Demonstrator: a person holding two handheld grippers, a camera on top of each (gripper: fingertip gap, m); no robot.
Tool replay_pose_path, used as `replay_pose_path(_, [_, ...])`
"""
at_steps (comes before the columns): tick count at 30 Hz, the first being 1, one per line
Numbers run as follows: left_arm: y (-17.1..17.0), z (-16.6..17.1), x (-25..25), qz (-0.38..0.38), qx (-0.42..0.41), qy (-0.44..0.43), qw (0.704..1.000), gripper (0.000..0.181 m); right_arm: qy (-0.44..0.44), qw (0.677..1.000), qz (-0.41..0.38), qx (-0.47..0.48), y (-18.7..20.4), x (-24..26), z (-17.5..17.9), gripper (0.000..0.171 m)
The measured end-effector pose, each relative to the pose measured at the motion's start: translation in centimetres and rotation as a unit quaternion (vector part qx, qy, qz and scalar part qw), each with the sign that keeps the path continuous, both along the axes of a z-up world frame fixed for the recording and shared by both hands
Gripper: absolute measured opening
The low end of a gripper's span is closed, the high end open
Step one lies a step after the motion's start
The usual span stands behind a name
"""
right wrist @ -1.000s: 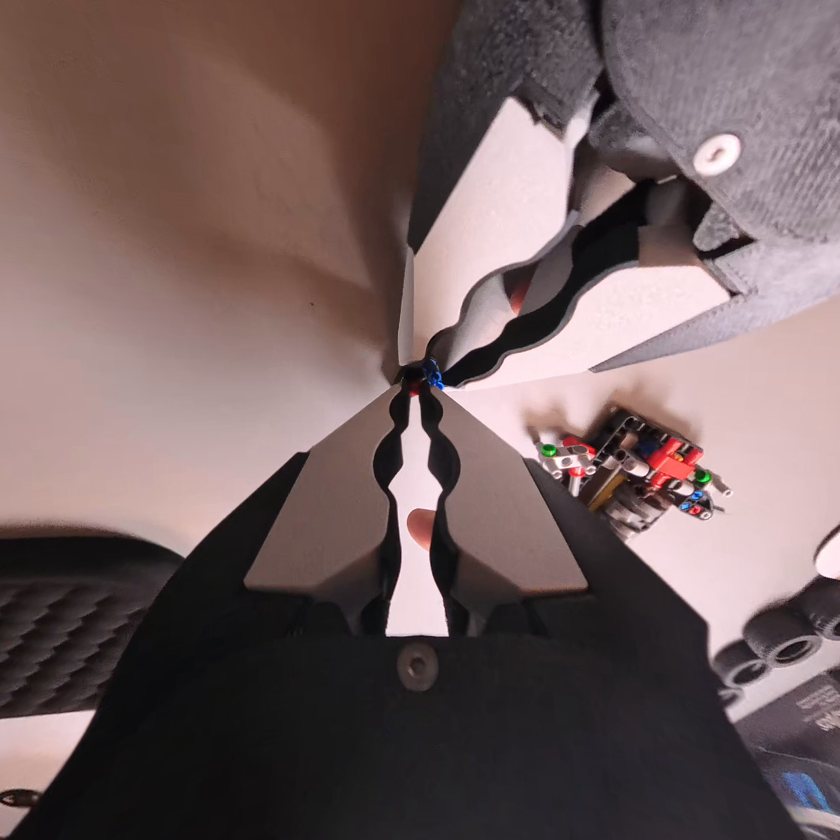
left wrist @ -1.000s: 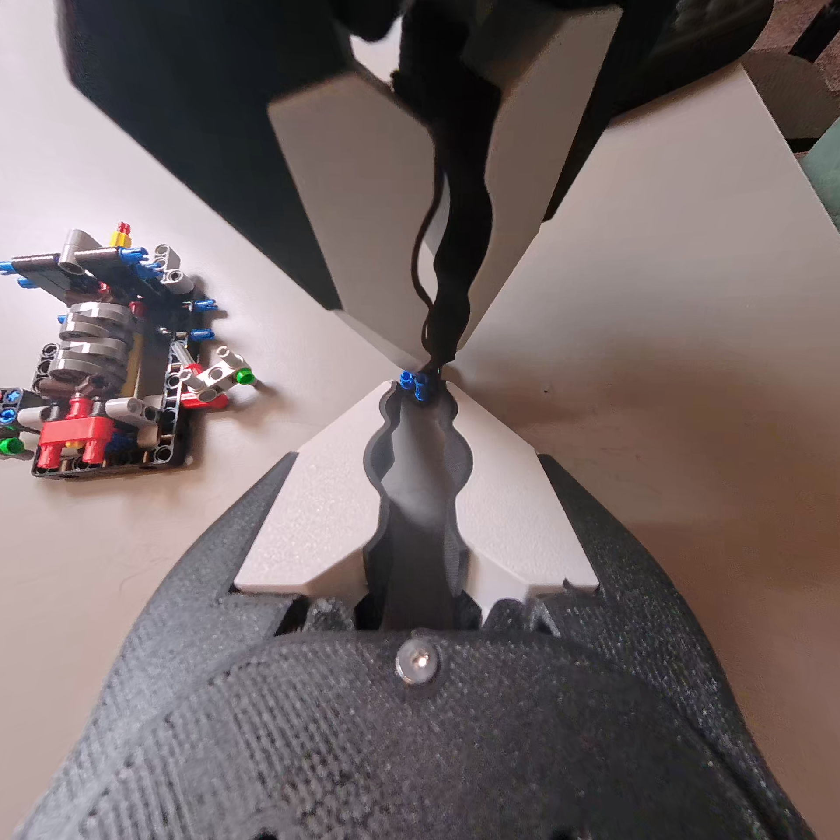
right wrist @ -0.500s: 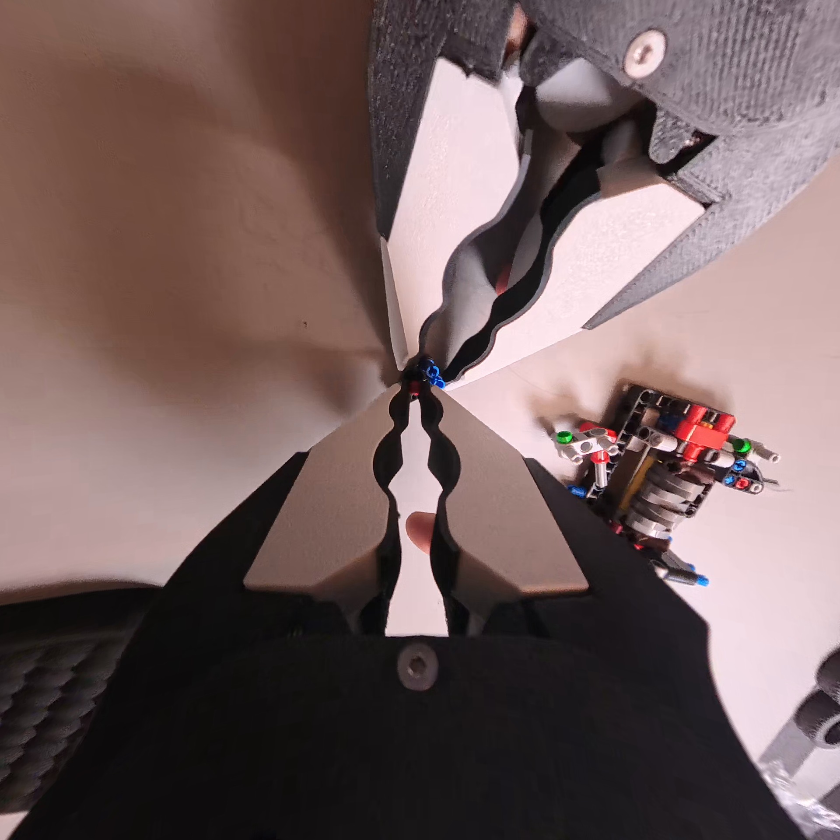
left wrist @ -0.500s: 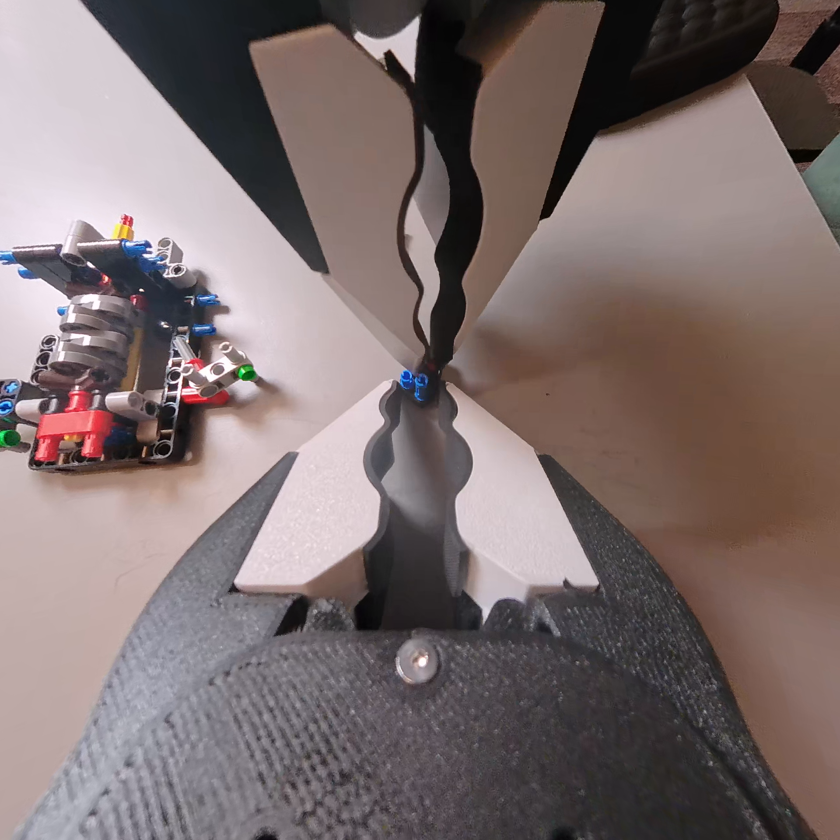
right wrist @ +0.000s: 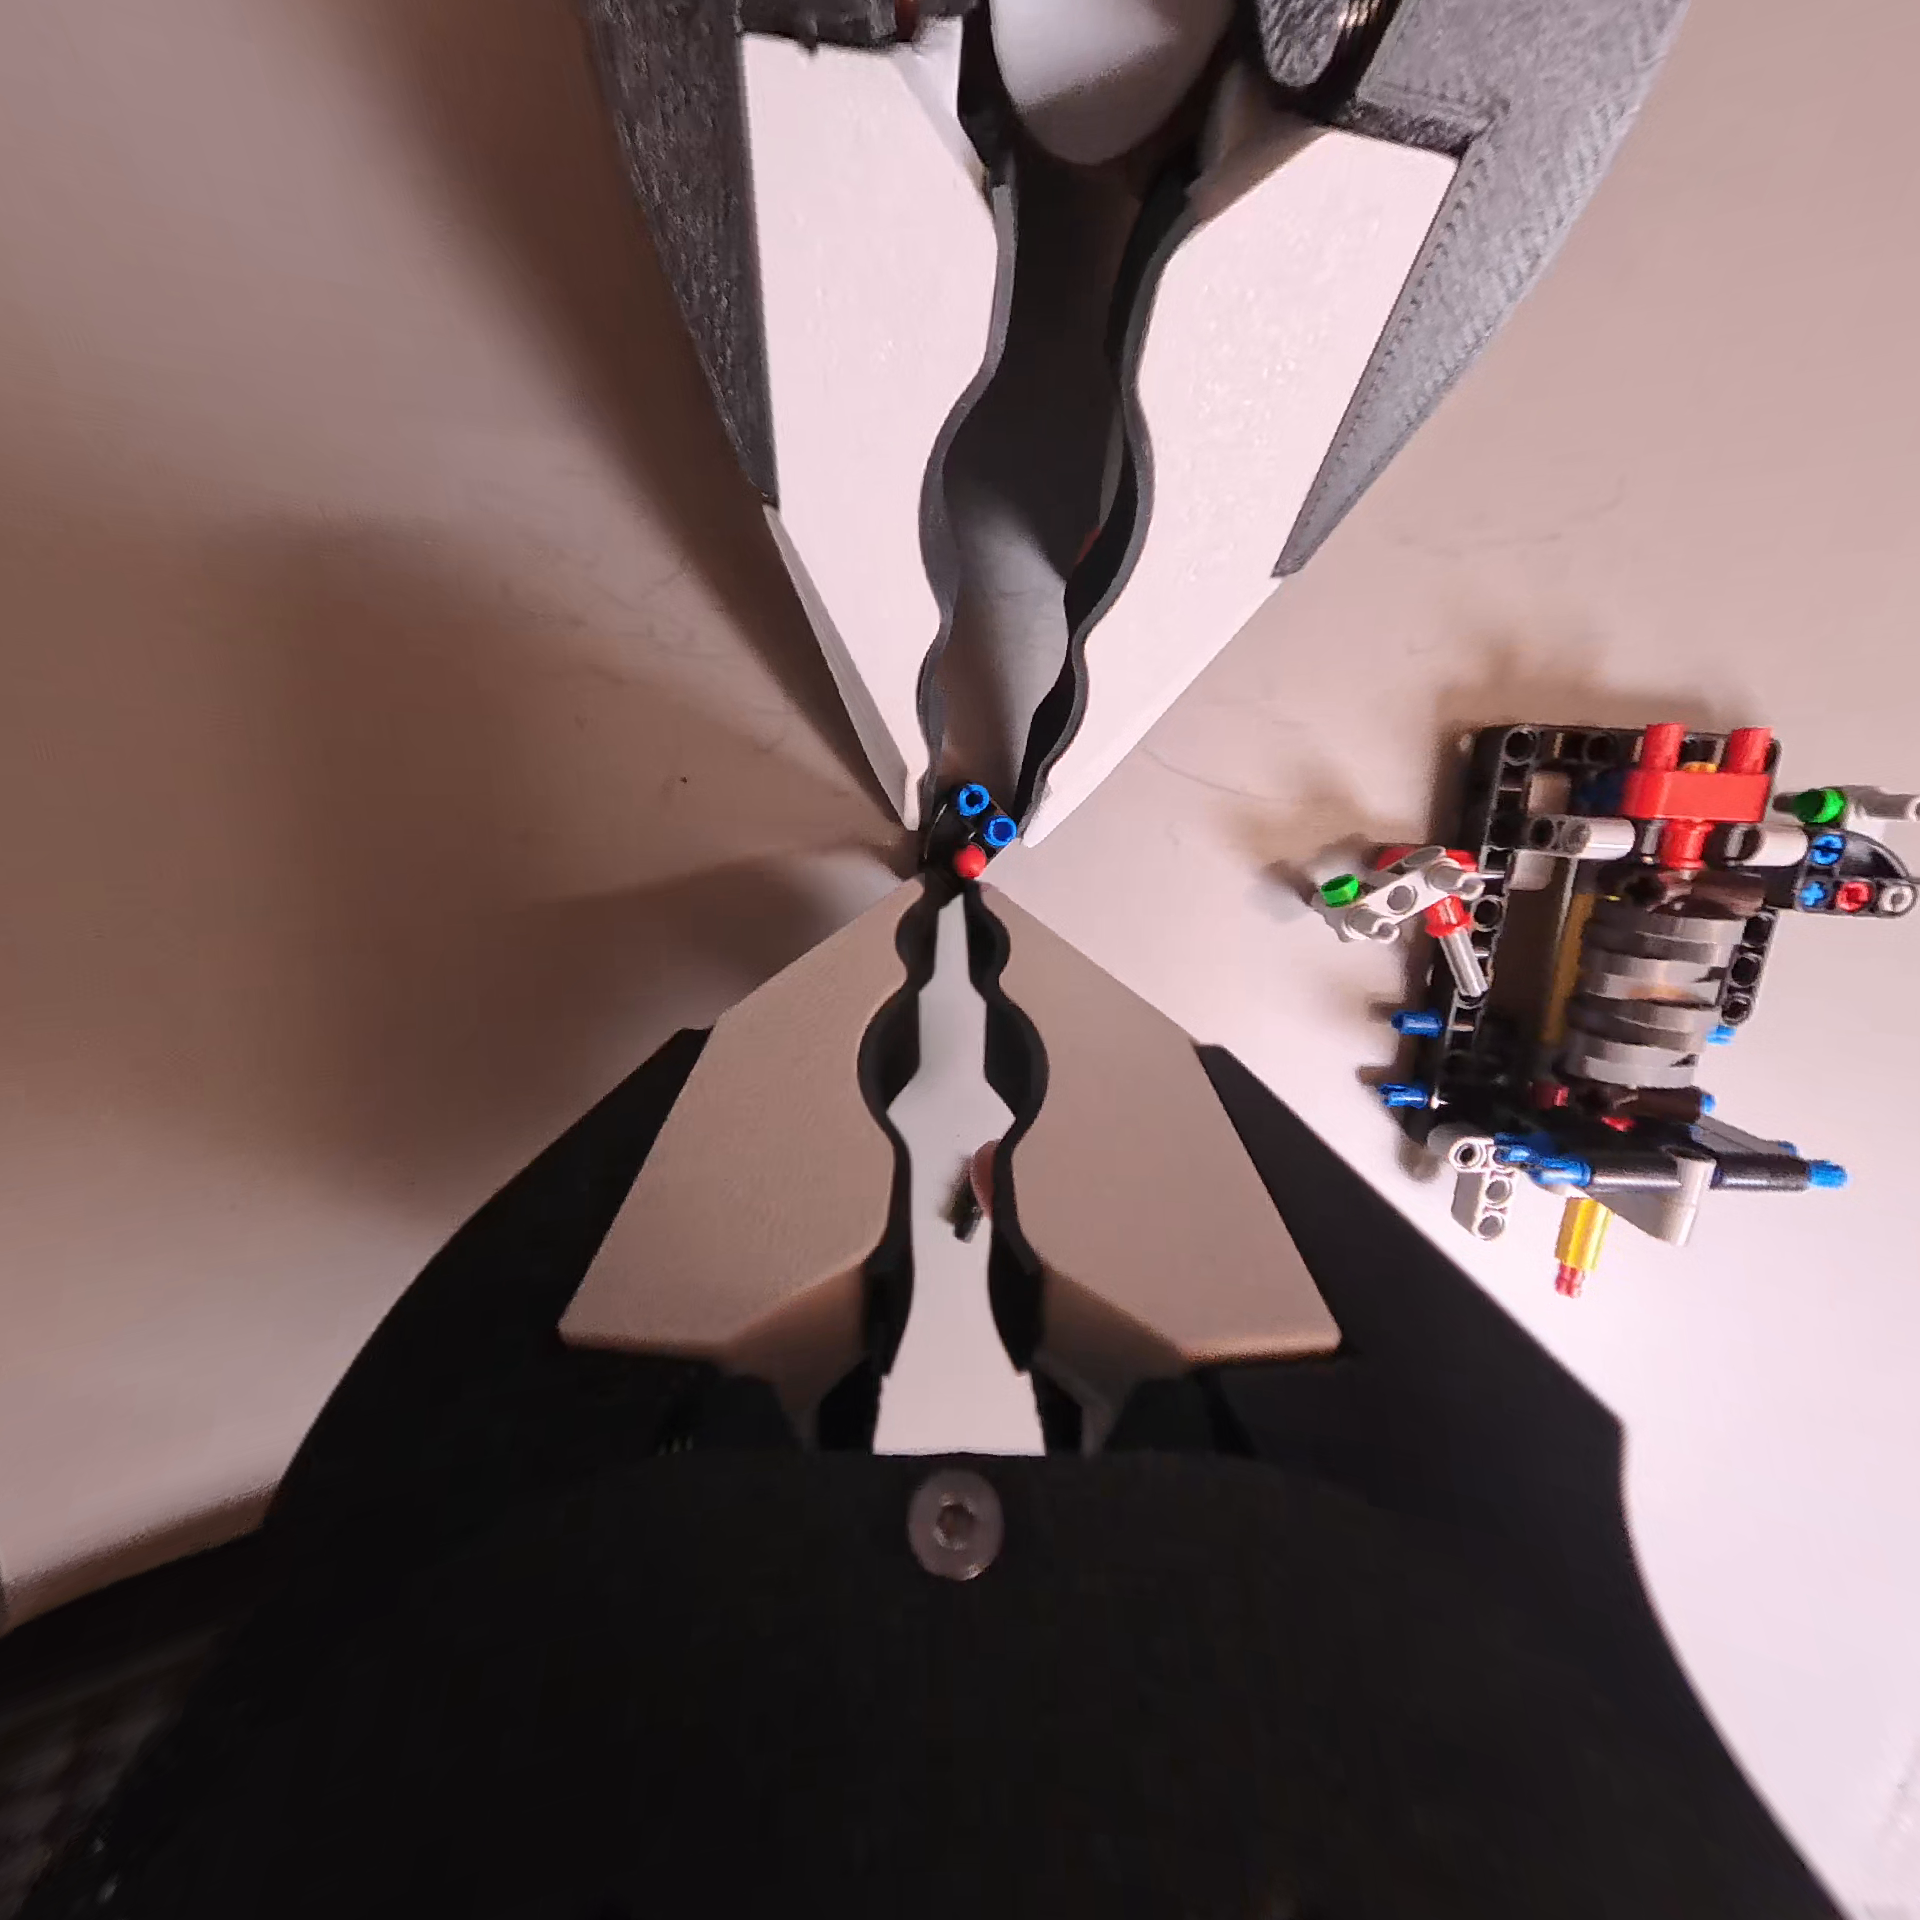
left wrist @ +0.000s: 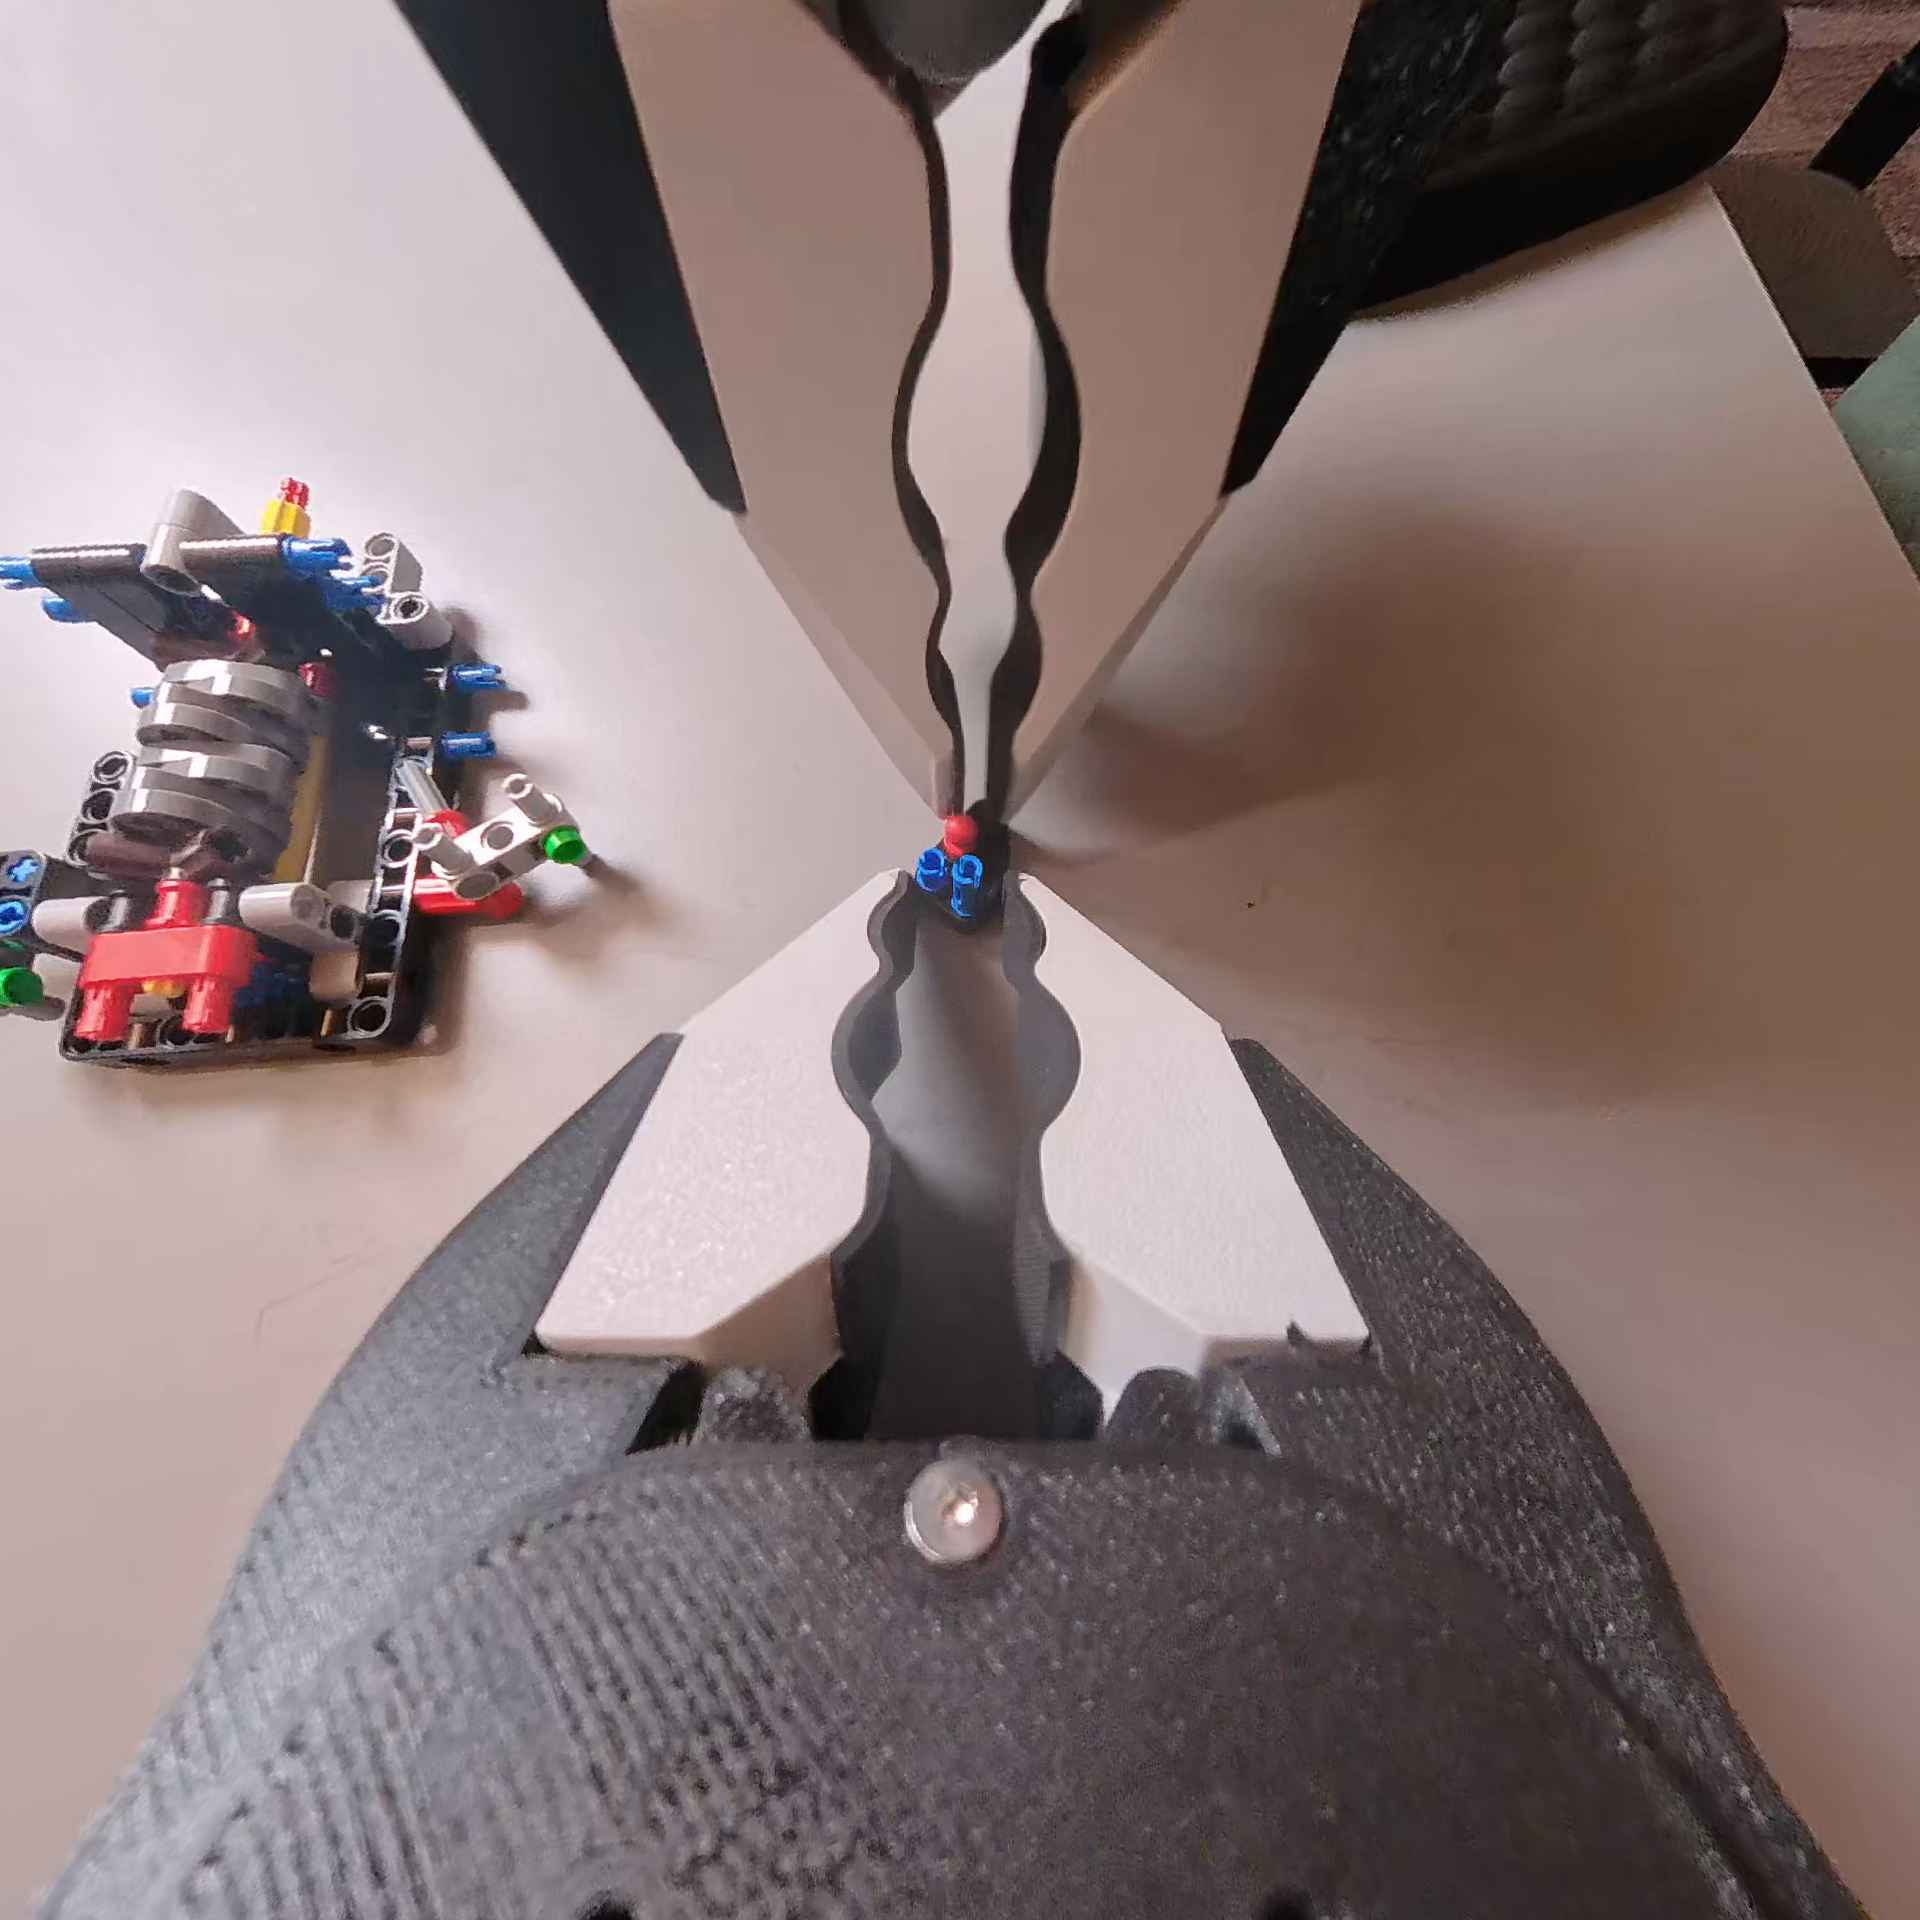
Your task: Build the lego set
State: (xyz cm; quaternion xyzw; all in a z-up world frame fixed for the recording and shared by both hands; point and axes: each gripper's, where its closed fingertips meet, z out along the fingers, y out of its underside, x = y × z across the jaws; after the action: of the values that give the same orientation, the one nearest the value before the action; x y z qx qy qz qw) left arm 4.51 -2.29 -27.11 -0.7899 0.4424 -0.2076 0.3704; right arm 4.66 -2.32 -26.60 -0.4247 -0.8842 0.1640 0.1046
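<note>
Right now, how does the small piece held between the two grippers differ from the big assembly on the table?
The small piece is tiny: a black part with two blue pins and a red one. The big assembly is far larger, a black frame with grey discs and red, green and yellow parts.
The small piece is held off the table by the left gripper and right gripper; the big assembly lies untouched.
Both carry blue pins.

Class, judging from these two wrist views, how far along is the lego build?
Done: a partial model with a black frame, grey discs and red block lies on the table. In hand: the left gripper pinches a small black piece with two blue pins; the right gripper pinches a red pin against it. Left: seating that pin and adding the piece to the model, probably.
</note>
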Motion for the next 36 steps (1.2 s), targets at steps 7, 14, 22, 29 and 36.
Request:
replay_pose_path(7, [0.1,0.0,-0.1,0.011,0.003,0.002,1.000,0.015,0.031,0.996,-0.077,-0.012,0.1,-1.0,1.1,0.011])
replay_pose_path(14, [0.2,0.0,-0.1,0.016,0.005,0.004,1.000,0.015,0.010,0.997,-0.082,0.001,0.1,-0.9,0.4,0.002])
replay_pose_path(22, [0.2,0.0,-0.1,0.018,0.006,0.005,1.000,0.015,-0.025,0.997,-0.069,-0.007,0.1,-0.8,-0.1,0.002])
replay_pose_path(29, [0.2,0.0,-0.1,0.018,0.007,0.005,1.000,0.015,0.041,0.995,-0.082,-0.027,0.1,-0.9,0.1,0.002])
replay_pose_path(36, [-0.5,0.9,-0.4,0.031,-0.054,-0.070,0.996,0.015,0.222,0.973,-0.063,-0.023,-0.4,0.0,1.9,0.044])
